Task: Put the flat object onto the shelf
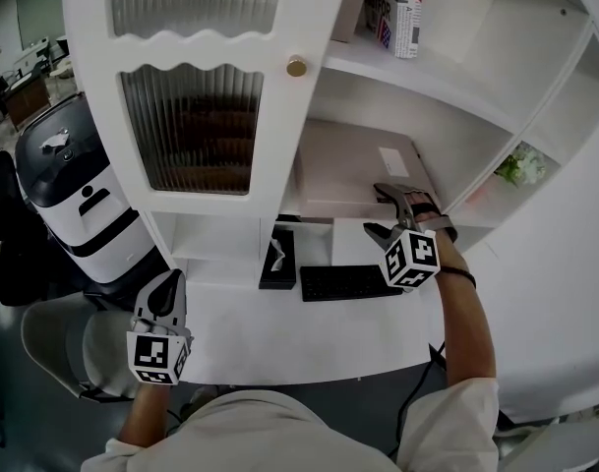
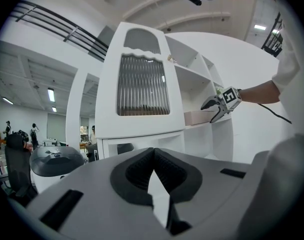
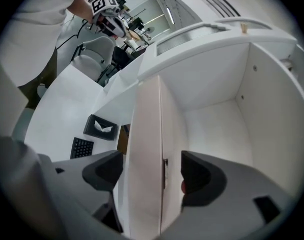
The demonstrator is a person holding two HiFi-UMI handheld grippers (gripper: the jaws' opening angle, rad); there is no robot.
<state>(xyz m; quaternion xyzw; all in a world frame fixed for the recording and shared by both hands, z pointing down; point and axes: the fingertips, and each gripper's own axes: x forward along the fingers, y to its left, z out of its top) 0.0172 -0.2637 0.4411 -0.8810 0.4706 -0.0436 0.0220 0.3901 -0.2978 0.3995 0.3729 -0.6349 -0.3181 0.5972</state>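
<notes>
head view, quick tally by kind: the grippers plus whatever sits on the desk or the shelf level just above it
grippers: 2 (left gripper, right gripper)
flat box: 1
keyboard: 1
tissue box: 1
small plant: 1
total: 6

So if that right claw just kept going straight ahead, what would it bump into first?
The flat pale pink-beige box: the right claw straddles it, jaws apart, so the box would slide deeper between them. Beyond that, probably the white cupboard's back wall; depth is hard to judge.
</notes>
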